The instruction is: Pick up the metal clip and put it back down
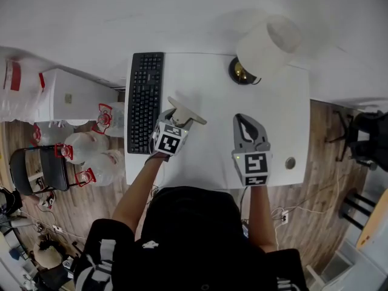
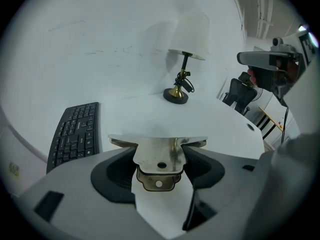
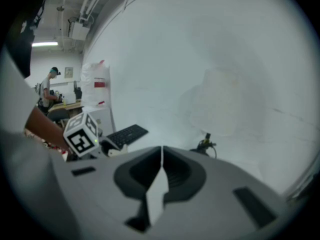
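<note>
The left tongs (image 2: pixel 160 155) are spread wide and clamped on the clip (image 2: pixel 158 156), which is held over the worktop (image 1: pixel 212 83), just right of the keyboard (image 1: pixel 145 102). The right tongs (image 3: pixel 161 156) are pressed together with nothing between them. A lamp (image 1: pixel 267 44) is seen at the far edge. The worktop is flanked by wood floor (image 1: pixel 321 162).
</note>
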Tool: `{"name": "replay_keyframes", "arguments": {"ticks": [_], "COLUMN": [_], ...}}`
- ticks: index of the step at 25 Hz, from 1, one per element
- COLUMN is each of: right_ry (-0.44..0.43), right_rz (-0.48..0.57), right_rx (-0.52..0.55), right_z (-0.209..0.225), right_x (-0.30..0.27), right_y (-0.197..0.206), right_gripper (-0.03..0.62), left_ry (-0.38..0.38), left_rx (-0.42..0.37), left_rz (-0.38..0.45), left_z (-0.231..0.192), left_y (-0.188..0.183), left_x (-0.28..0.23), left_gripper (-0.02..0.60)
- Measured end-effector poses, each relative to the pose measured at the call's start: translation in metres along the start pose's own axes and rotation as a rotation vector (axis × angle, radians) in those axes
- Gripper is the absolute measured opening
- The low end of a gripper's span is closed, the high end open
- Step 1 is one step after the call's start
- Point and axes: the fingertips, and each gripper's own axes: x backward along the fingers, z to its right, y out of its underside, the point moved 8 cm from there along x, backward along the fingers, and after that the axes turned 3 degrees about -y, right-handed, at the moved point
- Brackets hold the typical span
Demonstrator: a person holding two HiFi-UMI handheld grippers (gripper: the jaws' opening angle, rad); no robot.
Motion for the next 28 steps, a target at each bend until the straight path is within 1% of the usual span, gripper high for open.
{"name": "replay_keyframes", "arguments": {"ticks": [5, 8, 15, 19, 23, 28], "right_ry": [-0.002, -0.002, -0.009, -0.014, -0.016, -0.013], "right_rz": [-0.019, -0.031, -0.057, -0.074, -0.091, -0.111], "right_rx": [-0.006, -0.007, -0.003, -0.004, -0.006, -0.003], "right_z": [-0.001, -0.001, -0.003, -0.003, -0.002, 0.0], "right_x": [-0.001, -0.002, -0.007, -0.008, -0.009, -0.01], "right_y": [0.005, 0.008, 0.014, 0.019, 0.024, 0.028], "right_gripper": [0.035, 0.035, 0.035, 0.035, 0.035, 0.035], "left_ry": [-0.004, -0.008, -0.012, -0.015, -0.024, -0.038], "left_rx": [0.011, 0.0, -0.021, -0.001, -0.012, -0.03], "left_rz": [-0.001, 0.009, 0.001, -0.03, -0.056, -0.061], "left_z": [-0.007, -0.008, -0.014, -0.015, -0.014, -0.013], "left_y": [-0.007, -0.015, -0.024, -0.019, -0.013, -0.01], "left_x": [-0.016, -0.026, -0.044, -0.053, -0.06, -0.065], "left_gripper": [0.305, 0.305, 0.305, 0.305, 0.305, 0.305]}}
